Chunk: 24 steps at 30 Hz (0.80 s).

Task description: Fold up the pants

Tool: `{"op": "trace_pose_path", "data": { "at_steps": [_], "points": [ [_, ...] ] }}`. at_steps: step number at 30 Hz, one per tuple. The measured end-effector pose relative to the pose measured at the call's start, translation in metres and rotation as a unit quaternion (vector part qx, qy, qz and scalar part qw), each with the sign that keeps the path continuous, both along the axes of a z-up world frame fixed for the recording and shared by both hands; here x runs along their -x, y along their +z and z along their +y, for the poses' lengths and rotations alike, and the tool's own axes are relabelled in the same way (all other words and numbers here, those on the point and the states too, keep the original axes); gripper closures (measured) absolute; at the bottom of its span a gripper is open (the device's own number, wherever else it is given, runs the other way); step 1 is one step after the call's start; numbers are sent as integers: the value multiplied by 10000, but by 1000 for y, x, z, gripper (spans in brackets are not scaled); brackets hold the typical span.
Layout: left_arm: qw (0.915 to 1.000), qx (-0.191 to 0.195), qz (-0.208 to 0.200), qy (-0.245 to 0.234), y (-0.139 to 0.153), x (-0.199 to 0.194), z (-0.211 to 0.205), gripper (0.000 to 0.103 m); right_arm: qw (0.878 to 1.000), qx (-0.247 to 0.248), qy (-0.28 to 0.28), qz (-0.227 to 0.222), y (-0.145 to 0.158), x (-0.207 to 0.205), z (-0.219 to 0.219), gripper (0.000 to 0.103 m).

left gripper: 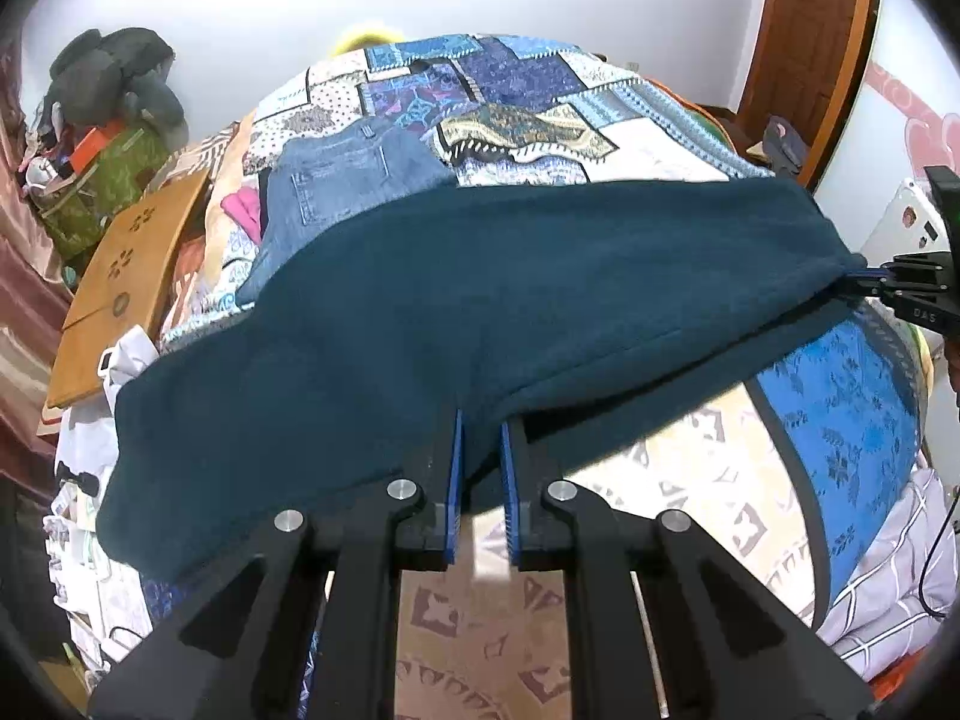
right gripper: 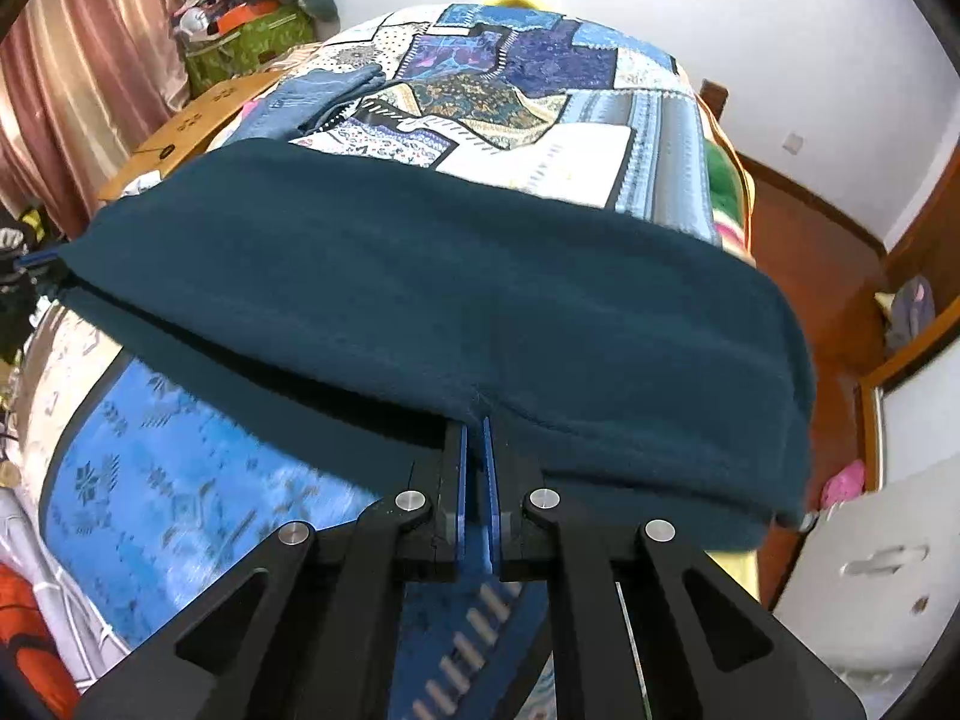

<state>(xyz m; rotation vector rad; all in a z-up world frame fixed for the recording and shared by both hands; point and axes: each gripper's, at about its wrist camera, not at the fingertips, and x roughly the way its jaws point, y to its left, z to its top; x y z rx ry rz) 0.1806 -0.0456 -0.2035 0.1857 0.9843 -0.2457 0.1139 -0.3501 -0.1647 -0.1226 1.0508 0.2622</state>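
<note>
Dark teal fleece pants (left gripper: 456,300) hang stretched above a patchwork-quilted bed (left gripper: 654,150). My left gripper (left gripper: 481,420) is shut on the pants' near edge, cloth pinched between its blue pads. My right gripper (right gripper: 474,423) is shut on the same edge further along, and it also shows at the right rim of the left wrist view (left gripper: 864,288). The pants (right gripper: 456,300) sag in a doubled layer between the two grips. The left gripper's tip shows at the far left of the right wrist view (right gripper: 36,261).
Folded blue jeans (left gripper: 336,192) lie on the quilt behind the pants. A wooden lap tray (left gripper: 126,264) and a cluttered pile with a grey plush toy (left gripper: 120,78) stand at the bed's left. A wooden door (left gripper: 810,42) and white furniture (right gripper: 870,588) are on the right.
</note>
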Motion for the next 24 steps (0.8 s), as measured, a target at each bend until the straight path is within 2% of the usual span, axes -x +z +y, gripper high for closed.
{"op": "trace_pose_path", "data": {
  "at_steps": [4, 8, 10, 11, 12, 14, 16, 20, 22, 24],
  "points": [
    [10000, 3, 80, -25, 0, 6, 1, 88, 9997, -162, -159, 135, 0, 11, -3, 99],
    [9999, 123, 35, -15, 12, 13, 9, 70, 9983, -448, -372, -39, 16, 18, -8, 98],
    [9997, 203, -68, 119, 20, 14, 18, 65, 9969, -579, -501, -202, 26, 14, -10, 94],
    [9994, 256, -115, 203, 24, 13, 23, 61, 9958, -653, -577, -271, 31, 10, -11, 86],
    [9988, 323, -179, 331, 29, 11, 31, 59, 9945, -734, -666, -344, 34, 4, -12, 72],
    [9974, 374, -285, 551, 35, 5, 45, 50, 9923, -824, -816, -436, 36, -9, -14, 53],
    [9953, 374, -355, 815, 39, -5, 59, 47, 9907, -883, -934, -442, 33, -27, -16, 51],
    [9926, 406, -259, 1110, 35, -24, 78, 40, 9881, -825, -1293, -58, 4, -58, -23, 51],
    [9919, 365, -167, 1203, 28, -32, 83, 38, 9864, -765, -1440, 218, -13, -64, -29, 51],
    [9919, 325, -45, 1230, 18, -39, 84, 35, 9849, -795, -1509, 287, -21, -59, -37, 51]
  ]
}}
